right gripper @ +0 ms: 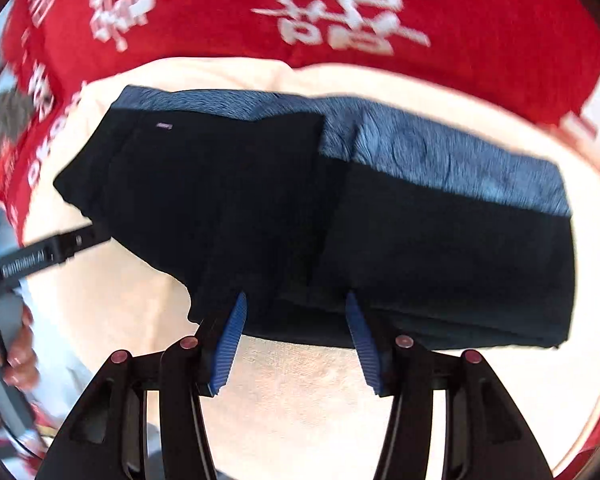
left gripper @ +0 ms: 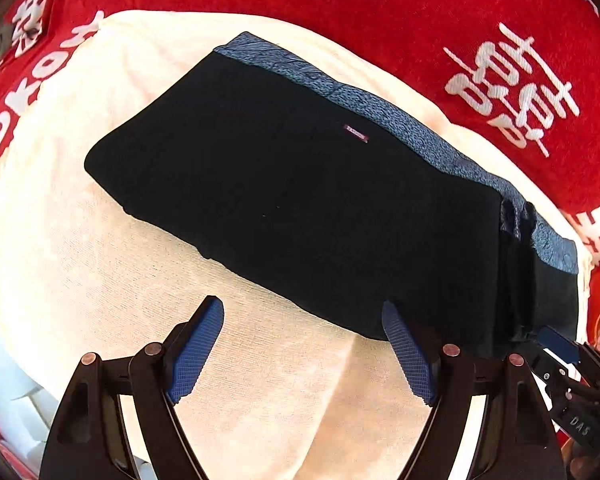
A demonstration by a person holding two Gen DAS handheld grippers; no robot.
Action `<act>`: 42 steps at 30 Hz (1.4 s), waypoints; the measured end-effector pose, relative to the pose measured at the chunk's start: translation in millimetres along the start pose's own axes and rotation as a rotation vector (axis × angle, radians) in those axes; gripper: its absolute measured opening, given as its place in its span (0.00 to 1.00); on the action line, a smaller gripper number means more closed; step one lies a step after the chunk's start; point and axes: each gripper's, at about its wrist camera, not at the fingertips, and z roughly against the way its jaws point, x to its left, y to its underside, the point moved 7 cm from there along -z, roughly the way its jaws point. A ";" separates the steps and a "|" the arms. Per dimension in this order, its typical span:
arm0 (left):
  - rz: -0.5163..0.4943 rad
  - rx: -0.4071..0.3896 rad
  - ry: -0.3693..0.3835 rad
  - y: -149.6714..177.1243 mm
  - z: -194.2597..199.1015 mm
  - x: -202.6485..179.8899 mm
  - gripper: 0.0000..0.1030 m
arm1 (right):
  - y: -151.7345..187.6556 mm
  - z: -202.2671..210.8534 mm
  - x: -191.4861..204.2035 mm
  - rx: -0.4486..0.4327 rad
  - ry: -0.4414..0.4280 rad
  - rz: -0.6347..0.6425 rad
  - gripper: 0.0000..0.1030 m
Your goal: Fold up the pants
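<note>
The black pants (left gripper: 300, 200) lie folded into a wide rectangle on a cream towel (left gripper: 100, 248), with a blue patterned band (left gripper: 384, 116) along their far edge. My left gripper (left gripper: 302, 310) hangs open just short of the pants' near edge, nothing between its blue pads (left gripper: 196, 356). In the right wrist view the pants (right gripper: 260, 200) show one folded layer lying over another, with the blue band (right gripper: 440, 152) at the back. My right gripper (right gripper: 296, 300) is open, its fingertips over the near edge of the pants; the pads (right gripper: 228, 344) press on nothing.
A red cloth (left gripper: 340, 4) with white characters lies under the towel and fills the background. The right gripper's body (left gripper: 560, 356) shows at the lower right of the left view. The left gripper (right gripper: 40, 256) and a hand (right gripper: 18, 356) show at the left edge of the right view.
</note>
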 end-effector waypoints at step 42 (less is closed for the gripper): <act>0.408 -0.143 0.529 -61.8 -18.3 95.9 0.80 | 3.5 -48.0 57.6 0.102 -0.111 0.024 0.68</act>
